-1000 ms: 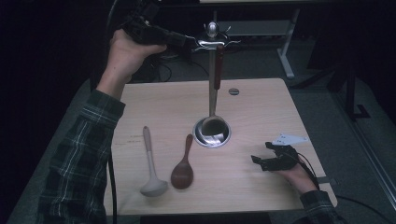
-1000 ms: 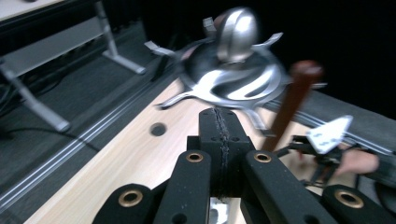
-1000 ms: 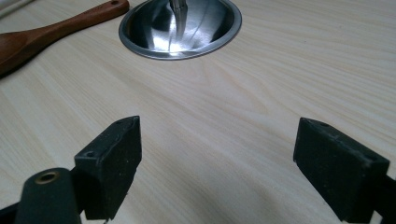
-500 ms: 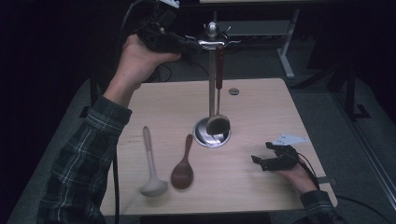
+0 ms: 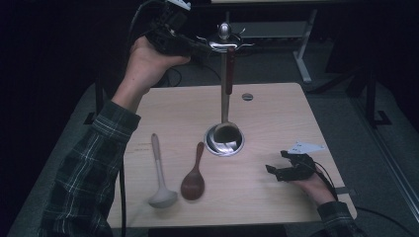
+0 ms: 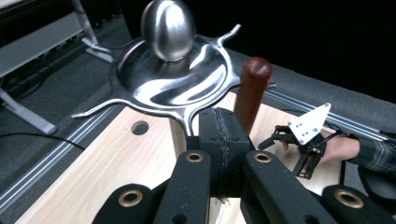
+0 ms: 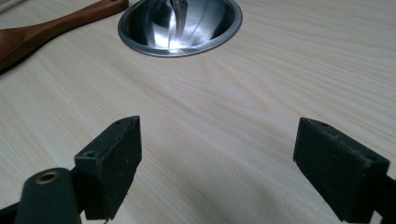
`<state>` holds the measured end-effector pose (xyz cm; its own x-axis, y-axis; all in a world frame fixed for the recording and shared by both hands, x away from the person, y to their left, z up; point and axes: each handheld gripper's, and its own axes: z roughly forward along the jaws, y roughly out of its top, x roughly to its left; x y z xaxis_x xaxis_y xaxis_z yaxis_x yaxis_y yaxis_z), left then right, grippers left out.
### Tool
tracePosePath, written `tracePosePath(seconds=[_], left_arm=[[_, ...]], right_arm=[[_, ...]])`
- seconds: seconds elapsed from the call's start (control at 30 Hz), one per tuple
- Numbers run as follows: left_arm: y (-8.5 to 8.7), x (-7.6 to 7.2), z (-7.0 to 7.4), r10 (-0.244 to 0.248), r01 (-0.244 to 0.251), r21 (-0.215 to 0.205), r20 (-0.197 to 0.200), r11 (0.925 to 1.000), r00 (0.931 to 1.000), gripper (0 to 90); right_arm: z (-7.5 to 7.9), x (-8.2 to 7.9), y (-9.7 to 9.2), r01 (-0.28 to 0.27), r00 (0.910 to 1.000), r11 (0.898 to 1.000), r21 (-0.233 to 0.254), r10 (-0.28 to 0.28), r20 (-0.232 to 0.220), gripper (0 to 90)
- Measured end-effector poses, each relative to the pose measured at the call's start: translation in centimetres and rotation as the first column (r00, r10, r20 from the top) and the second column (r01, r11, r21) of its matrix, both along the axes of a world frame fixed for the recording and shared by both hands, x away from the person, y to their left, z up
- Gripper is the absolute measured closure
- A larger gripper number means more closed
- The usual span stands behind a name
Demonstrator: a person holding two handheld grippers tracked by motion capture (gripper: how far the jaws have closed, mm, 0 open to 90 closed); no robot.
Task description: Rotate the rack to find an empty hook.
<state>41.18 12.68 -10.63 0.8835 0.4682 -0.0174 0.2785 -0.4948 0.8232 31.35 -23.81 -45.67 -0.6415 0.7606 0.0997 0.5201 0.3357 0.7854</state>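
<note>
Brown-handled ladle (image 5: 227,98) — upright on rack (image 5: 225,44)

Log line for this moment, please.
left gripper: shut, at rack top | right gripper: open, resting on table | ladle: hanging

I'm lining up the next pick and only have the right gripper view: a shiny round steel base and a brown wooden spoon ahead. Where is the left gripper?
Observer: The left gripper is up at the stand's hooked steel crown, its jaws shut against each other.
Operator: Is any utensil on the stand?
Observer: Yes, a steel ladle with a dark brown wooden handle runs down along the pole. Its handle top is at the crown and its bowl is low over the base.
</note>
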Motion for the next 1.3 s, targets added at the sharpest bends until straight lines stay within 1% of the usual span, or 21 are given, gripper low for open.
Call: tracePosePath(seconds=[0.27, 0.3, 0.33, 0.4, 0.43, 0.53, 0.57, 0.6, 0.63, 0.7, 0.73, 0.83, 0.9, 0.97, 1.03, 1.1, 1.13, 1.2, 1.23, 1.27, 1.3], left_arm=[[0.5, 0.8, -0.1, 0.042, -0.042, -0.003, 0.006, 0.9991, 0.9991, 90.0], [0.7, 1.0, -0.1, 0.056, -0.056, -0.001, 0.009, 0.9984, 0.9984, 90.0], [0.7, 1.0, -0.1, 0.056, -0.056, -0.001, 0.009, 0.9984, 0.9984, 90.0], [1.0, 1.6, -0.2, 0.081, -0.081, -0.01, 0.006, 0.9967, 0.9967, 90.0], [1.0, 1.6, -0.2, 0.081, -0.081, -0.01, 0.006, 0.9967, 0.9967, 90.0], [1.3, 2.4, -0.3, 0.1, -0.1, -0.025, 0.0, 0.9946, 0.9949, 90.0], [1.3, 2.6, -0.3, 0.102, -0.102, -0.023, 0.002, 0.9945, 0.9948, 90.0], [1.4, 3.1, -0.3, 0.117, -0.117, -0.026, 0.004, 0.9928, 0.9931, 90.0], [1.4, 3.1, -0.3, 0.117, -0.117, -0.026, 0.004, 0.9928, 0.9931, 90.0], [1.4, 3.5, -0.3, 0.136, -0.135, -0.025, 0.013, 0.9905, 0.9906, 90.0], [1.5, 4.0, -0.4, 0.145, -0.145, -0.038, 0.006, 0.9887, 0.9894, 90.0], [1.5, 4.1, -0.4, 0.14, -0.14, -0.045, -0.001, 0.9891, 0.9901, 90.0], [1.6, 3.9, -0.4, 0.137, -0.137, -0.045, 0.001, 0.9895, 0.9906, 90.0], [1.9, 3.5, -0.2, 0.128, -0.128, -0.066, -0.003, 0.9896, 0.9918, 90.0], [2.2, 2.7, 0.1, 0.104, -0.104, -0.085, -0.014, 0.9909, 0.9945, 90.0], [2.3, 1.7, 0.4, 0.074, -0.075, -0.097, -0.013, 0.9925, 0.9971, 90.0], [2.3, 1.7, 0.4, 0.074, -0.075, -0.097, -0.013, 0.9925, 0.9971, 89.9], [2.1, 0.7, 0.6, 0.046, -0.047, -0.105, -0.01, 0.9934, 0.9989, 90.0], [1.7, 0.0, 0.7, 0.02, -0.02, -0.106, -0.008, 0.9941, 0.9998, 89.9], [1.7, 0.0, 0.7, 0.02, -0.02, -0.106, -0.008, 0.9941, 0.9998, 90.0], [1.2, -0.6, 0.8, -0.002, 0.002, -0.103, -0.004, 0.9947, 1.0, 89.9]], right_arm=[[0.0, 0.0, 0.0, -0.001, 1.0, 1.0, 0.002, 0.001, 0.001, 14.8], [0.0, 0.0, 0.0, 0.0, 1.0, 1.0, 0.001, 0.0, 0.002, 14.8], [0.0, 0.0, 0.0, 0.0, 1.0, 1.0, 0.001, 0.0, 0.002, 14.8], [0.0, 0.0, 0.0, 0.0, 1.0, 1.0, 0.003, 0.0, 0.001, 14.8], [0.0, 0.0, 0.0, 0.0, 1.0, 1.0, 0.003, 0.0, 0.001, 14.8], [0.0, 0.0, 0.0, -0.002, 1.0, 1.0, 0.002, 0.002, -0.002, 14.8], [0.0, 0.0, 0.0, -0.002, 1.0, 1.0, 0.002, 0.002, -0.002, 14.8], [0.0, 0.0, 0.0, -0.003, 1.0, 1.0, 0.002, 0.003, -0.001, 14.8], [0.0, 0.0, 0.0, -0.002, 1.0, 1.0, 0.003, 0.002, -0.001, 14.8], [0.0, 0.0, 0.0, -0.002, 1.0, 1.0, 0.003, 0.002, -0.002, 14.8], [0.0, 0.0, 0.0, -0.003, 1.0, 1.0, 0.002, 0.003, -0.001, 14.8], [0.0, 0.0, 0.0, -0.004, 1.0, 1.0, 0.001, 0.004, -0.001, 14.8], [0.0, 0.0, -0.1, -0.007, 1.0, 1.0, 0.001, 0.007, 0.002, 14.8], [0.0, 0.0, -0.1, -0.008, 1.0, 1.0, 0.0, 0.008, 0.003, 14.8], [-0.1, 0.0, -0.1, -0.003, 1.0, 1.0, 0.001, 0.003, 0.0, 14.8], [-0.1, 0.0, -0.1, -0.007, 1.0, 1.0, 0.001, 0.007, 0.003, 14.8], [-0.1, 0.0, -0.1, -0.007, 1.0, 1.0, 0.001, 0.007, 0.003, 14.8], [-0.1, 0.0, 0.1, -0.006, 1.0, 1.0, -0.003, 0.006, 0.001, 14.8], [-0.1, 0.0, 0.1, -0.007, 1.0, 1.0, -0.004, 0.007, 0.0, 14.8], [-0.1, 0.0, 0.1, -0.007, 1.0, 1.0, -0.004, 0.007, 0.0, 14.8], [-0.1, 0.0, 0.1, -0.008, 1.0, 1.0, -0.005, 0.008, 0.001, 14.8]])
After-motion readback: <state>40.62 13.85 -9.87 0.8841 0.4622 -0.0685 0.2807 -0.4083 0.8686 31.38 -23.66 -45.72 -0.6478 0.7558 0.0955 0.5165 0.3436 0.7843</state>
